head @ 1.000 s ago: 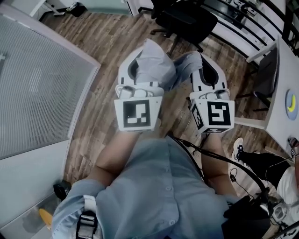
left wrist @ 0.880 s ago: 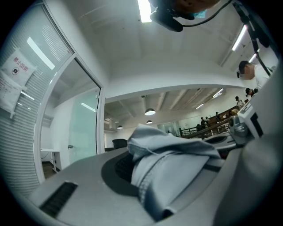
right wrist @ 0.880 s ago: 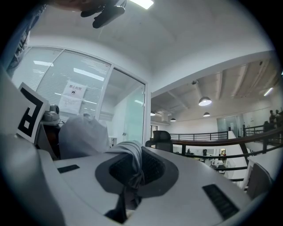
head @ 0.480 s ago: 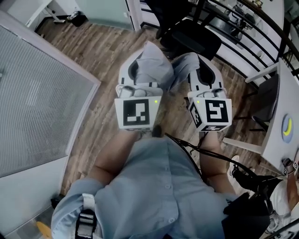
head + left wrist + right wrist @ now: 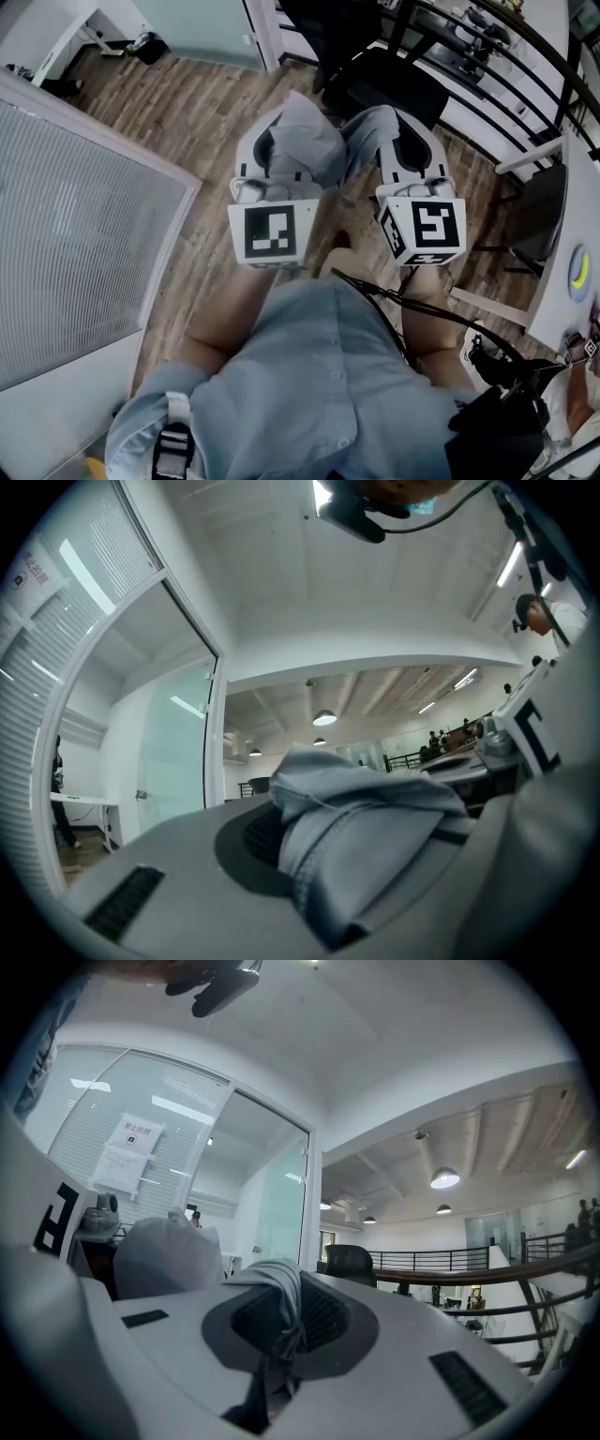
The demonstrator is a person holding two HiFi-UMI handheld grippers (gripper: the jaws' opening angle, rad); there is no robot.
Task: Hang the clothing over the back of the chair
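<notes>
Two grippers share the load in the head view: the left gripper (image 5: 281, 141) and the right gripper (image 5: 401, 131) are both clenched on the grey-blue clothing (image 5: 314, 141), which bunches over and between their tips, held in the air in front of the person. The black office chair (image 5: 394, 80) stands ahead, apart from the cloth. The pick-up looks done; the approach, the lift over the backrest and the draping are left. A glass partition (image 5: 84, 216) runs along the left, a white desk (image 5: 562, 234) and a black railing (image 5: 487, 47) along the right, with wooden floor (image 5: 206, 84) leading to the chair. The left gripper view shows a thick fold with a stitched hem pinched between the jaws. The right gripper view shows a thinner strip caught in its jaws, with the chair beyond beside a glass door (image 5: 281, 1213). The door frame and railing crowd the approach.
</notes>
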